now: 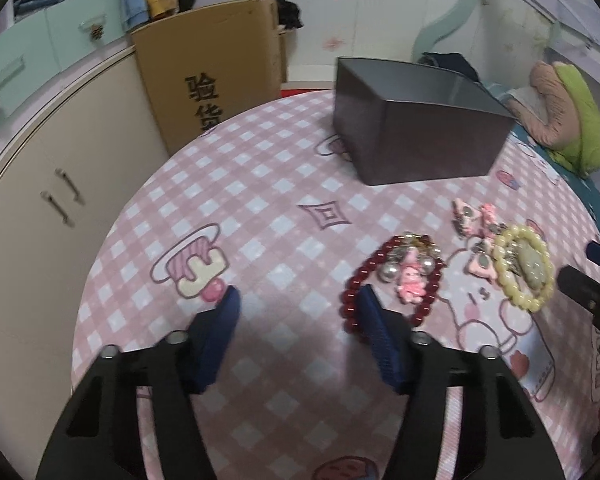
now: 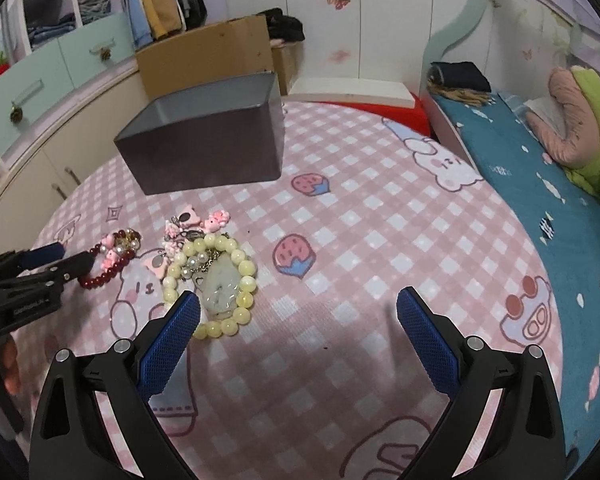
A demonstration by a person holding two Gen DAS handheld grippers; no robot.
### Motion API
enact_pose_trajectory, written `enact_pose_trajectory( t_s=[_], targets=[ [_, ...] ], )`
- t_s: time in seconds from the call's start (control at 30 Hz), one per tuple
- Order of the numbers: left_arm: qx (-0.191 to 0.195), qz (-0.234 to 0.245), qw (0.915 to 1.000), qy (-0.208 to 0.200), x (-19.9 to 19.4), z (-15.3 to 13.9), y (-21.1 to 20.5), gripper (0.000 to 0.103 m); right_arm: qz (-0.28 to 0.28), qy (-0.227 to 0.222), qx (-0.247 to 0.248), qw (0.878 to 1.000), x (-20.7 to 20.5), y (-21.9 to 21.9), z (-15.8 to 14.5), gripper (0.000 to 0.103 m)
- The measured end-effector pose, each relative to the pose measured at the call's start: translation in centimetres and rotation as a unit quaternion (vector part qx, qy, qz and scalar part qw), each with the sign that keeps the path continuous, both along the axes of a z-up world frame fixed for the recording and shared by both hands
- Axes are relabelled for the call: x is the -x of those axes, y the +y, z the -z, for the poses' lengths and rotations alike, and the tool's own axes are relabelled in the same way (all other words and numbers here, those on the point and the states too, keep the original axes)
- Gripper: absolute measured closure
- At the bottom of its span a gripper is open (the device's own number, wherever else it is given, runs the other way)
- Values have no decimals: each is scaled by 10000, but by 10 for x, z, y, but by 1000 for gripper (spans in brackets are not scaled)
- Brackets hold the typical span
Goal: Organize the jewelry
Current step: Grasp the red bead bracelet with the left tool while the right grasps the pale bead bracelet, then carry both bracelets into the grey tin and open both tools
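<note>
Hovering low over the pink checked tablecloth point(image 1: 260, 200), the left gripper point(image 1: 298, 300) is spread wide and grasps nothing, its right finger overlapping the near edge of the red bead bracelet point(image 1: 392, 280). The right gripper point(image 2: 298, 308) is likewise released, its left finger beside the yellow bead bracelet point(image 2: 212, 280). Pink charms point(image 2: 196, 224) lie just beyond, with the open grey box point(image 2: 204, 148) farther back.

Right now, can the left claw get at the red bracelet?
Probably yes. The left claw is open, its right finger already at the red bracelet, with nothing between them.
</note>
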State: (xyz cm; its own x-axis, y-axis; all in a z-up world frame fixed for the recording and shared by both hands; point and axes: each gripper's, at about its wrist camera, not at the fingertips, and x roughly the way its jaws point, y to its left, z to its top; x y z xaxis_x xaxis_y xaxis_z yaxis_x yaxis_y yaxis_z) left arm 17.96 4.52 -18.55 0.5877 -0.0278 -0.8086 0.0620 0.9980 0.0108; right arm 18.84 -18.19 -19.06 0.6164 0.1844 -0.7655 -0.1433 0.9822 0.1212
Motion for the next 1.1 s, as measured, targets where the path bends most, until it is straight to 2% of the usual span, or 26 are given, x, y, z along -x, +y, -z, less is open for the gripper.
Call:
enact_pose_trajectory(
  t_s=[0.03,0.17,0.27,0.33,0.4,0.6,0.67,0.8,0.87,0.93,1.1],
  targets=[
    [-4,90,9999,-63,2,0,-3,70,-15,35,-19,10000,-2,1,1,7],
    [-25,325,9994,-121,-1,-1,-10,96,-133,89,-75,9998,-11,4,4,8],
    [50,391,9992,-118,-2,-2,-9,97,-261,249,-292,9989,-20,3,9,8],
    [362,419,9984,-97,-2,-4,-5,97,-290,217,-283,9989,-21,5,10,8],
    [599,482,9969,-173,0,-7,-2,97,-289,165,-257,9991,-21,7,9,29],
    [1102,887,9889,-460,9,-30,-7,97,-525,250,-470,9972,-27,9,7,60],
    [1225,1002,9860,-528,11,-38,-11,97,-583,241,-458,9970,-30,12,7,63],
    [1316,1190,9822,-624,12,-50,-18,97,-743,273,-579,9952,-32,16,6,80],
    [1325,1241,9810,-685,13,-56,-21,97,-810,237,-477,9953,-32,21,4,83],
    [1343,1306,9796,-722,14,-62,-23,97,-867,201,-450,9950,-29,23,2,93],
    [1319,1433,9770,-870,17,-76,-28,97,-821,-22,-405,9958,-21,23,-9,93]
  ],
)
